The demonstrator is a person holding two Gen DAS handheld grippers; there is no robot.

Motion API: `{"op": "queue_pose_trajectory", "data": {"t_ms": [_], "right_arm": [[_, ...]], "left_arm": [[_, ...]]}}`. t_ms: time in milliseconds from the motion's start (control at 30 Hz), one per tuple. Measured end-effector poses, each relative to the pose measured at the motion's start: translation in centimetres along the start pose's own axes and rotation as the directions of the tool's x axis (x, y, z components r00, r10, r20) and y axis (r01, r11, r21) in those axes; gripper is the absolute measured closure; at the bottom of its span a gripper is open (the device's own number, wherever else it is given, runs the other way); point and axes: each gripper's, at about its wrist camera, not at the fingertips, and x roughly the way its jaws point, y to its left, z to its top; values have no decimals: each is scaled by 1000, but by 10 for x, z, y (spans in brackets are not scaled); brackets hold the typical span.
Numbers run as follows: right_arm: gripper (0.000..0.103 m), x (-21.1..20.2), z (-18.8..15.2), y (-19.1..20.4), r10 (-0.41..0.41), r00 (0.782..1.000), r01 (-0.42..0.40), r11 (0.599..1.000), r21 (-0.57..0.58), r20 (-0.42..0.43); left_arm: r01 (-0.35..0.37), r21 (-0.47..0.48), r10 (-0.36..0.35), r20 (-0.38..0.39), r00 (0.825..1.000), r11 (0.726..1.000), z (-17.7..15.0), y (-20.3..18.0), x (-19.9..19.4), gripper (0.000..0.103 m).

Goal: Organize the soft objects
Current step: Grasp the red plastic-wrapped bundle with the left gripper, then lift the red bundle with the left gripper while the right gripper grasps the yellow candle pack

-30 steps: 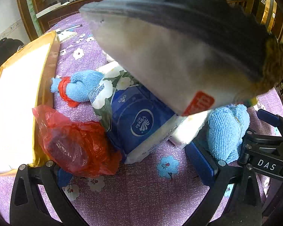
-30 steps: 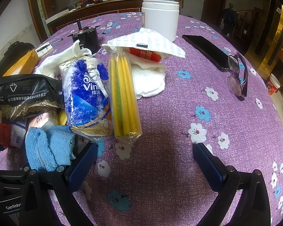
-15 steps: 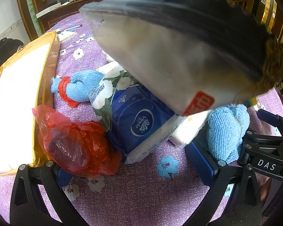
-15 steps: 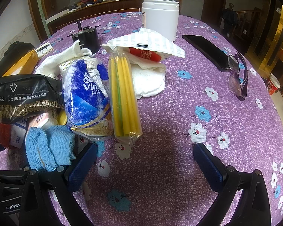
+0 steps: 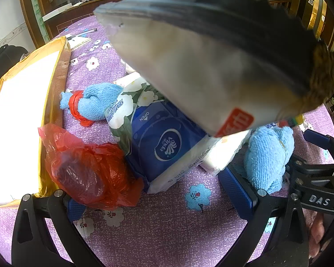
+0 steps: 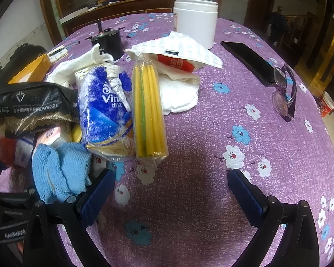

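Note:
In the left wrist view my left gripper is open low over the purple cloth. A red plastic bag lies against its left finger. A blue Vinda tissue pack sits just ahead. A black and grey courier bag rests on the pile and fills the top of the view. Blue towels lie at the left and at the right. My right gripper is open over bare cloth, short of a yellow cloth pack and a Vinda roll pack.
An open yellow carton stands at the left. In the right wrist view a white towel, a white jar, a black phone, glasses and a black cup lie further out on the round table.

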Motion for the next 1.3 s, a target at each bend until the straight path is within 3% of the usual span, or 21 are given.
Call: {"op": "queue_pose_trajectory", "data": {"t_ms": [67,167,333,433,500,533,600,633,733,900,1067,1200,1233,1300], "right_arm": [[0,-2,-2,-5,34,999,-34,999,-18,-4],[1,-15,-10,-12,78,997,-78,996,-43,12],[2,-41,-24,-22,116,989,-108,990,-89,95],[2,-54,-33,-29,160,975,-144,984,-107,157],[2,-64,-36,-37,230,952,-216,972,-88,205],[2,-68,-37,-39,240,944,-226,970,-83,226],[2,-72,-37,-37,237,938,-223,971,-81,253],[2,-72,-36,-36,238,936,-224,971,-85,257],[1,-76,-37,-33,241,932,-222,970,-97,272],[0,-75,-34,-40,261,925,-247,965,-83,276],[0,-73,-33,-43,287,918,-278,958,-74,272],[0,-74,-34,-45,295,915,-287,955,-71,275],[1,-74,-34,-44,299,913,-290,954,-74,277],[2,-74,-35,-44,302,912,-293,953,-76,278]], "left_arm": [[7,4,-7,-7,1000,1000,0,1,0,0],[65,82,-61,-50,997,994,-1,3,-5,0],[164,140,-170,28,985,976,-13,23,-37,0],[252,118,-256,23,966,961,-18,38,-50,0],[287,136,-292,15,956,948,-20,40,-53,2],[281,151,-288,26,957,948,-21,40,-57,3],[250,176,-257,22,966,952,-22,41,-53,20],[250,173,-257,19,966,953,-21,43,-51,23],[248,154,-250,-2,968,956,-17,46,-45,24],[223,202,-225,-13,974,954,-21,52,-55,24],[256,162,-255,-26,967,953,-28,64,-48,25],[246,157,-242,-44,969,957,-30,62,-37,43],[221,171,-221,-19,975,960,-31,59,-37,47],[237,175,-239,-13,971,956,-32,55,-39,64]]}}
